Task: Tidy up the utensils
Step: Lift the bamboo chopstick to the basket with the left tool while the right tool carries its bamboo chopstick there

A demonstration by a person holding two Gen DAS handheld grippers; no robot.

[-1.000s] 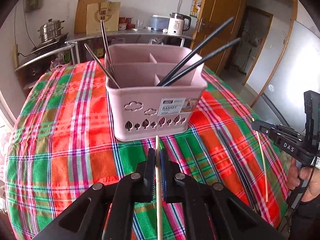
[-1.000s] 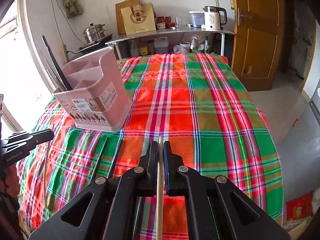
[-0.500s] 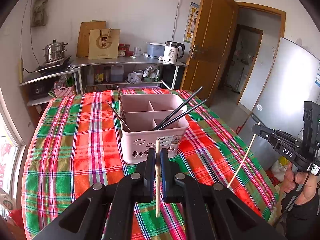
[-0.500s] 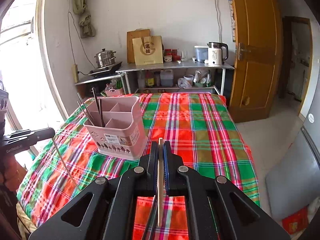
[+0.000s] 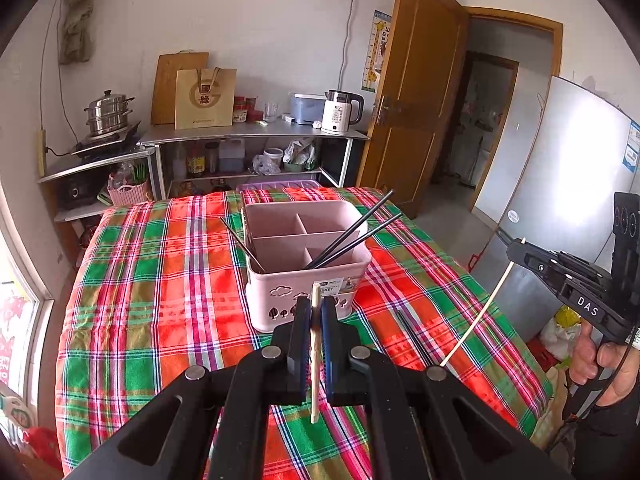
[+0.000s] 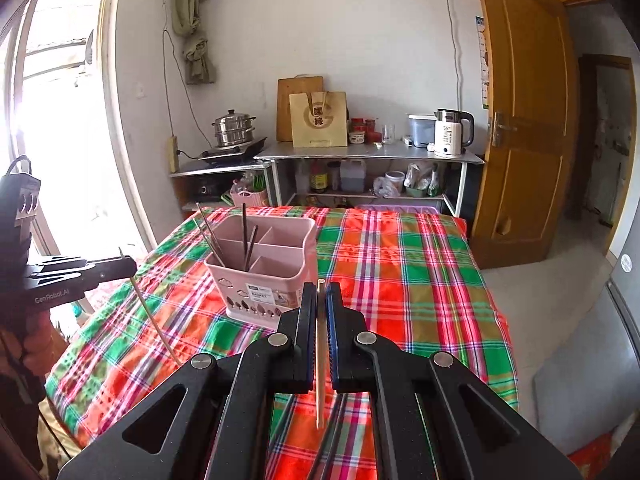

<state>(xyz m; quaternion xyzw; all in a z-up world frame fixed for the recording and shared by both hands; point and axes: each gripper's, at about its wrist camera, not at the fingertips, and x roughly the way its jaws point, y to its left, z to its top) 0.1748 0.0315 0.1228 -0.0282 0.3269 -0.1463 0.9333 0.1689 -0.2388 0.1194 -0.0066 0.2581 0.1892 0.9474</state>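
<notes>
Your left gripper [image 5: 315,322] and right gripper [image 6: 321,312] each clench a wooden chopstick [image 5: 315,360]; pink basket [image 5: 306,272] with black chopsticks [image 5: 352,238] stands ahead on the plaid tablecloth [image 5: 160,300].

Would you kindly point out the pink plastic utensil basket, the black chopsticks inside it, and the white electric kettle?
Pink plastic utensil basket [image 5: 276,296]: left wrist view, front wall.
Black chopsticks [image 5: 360,228]: left wrist view, upper shaft.
White electric kettle [image 6: 448,138]: right wrist view, body.
</notes>
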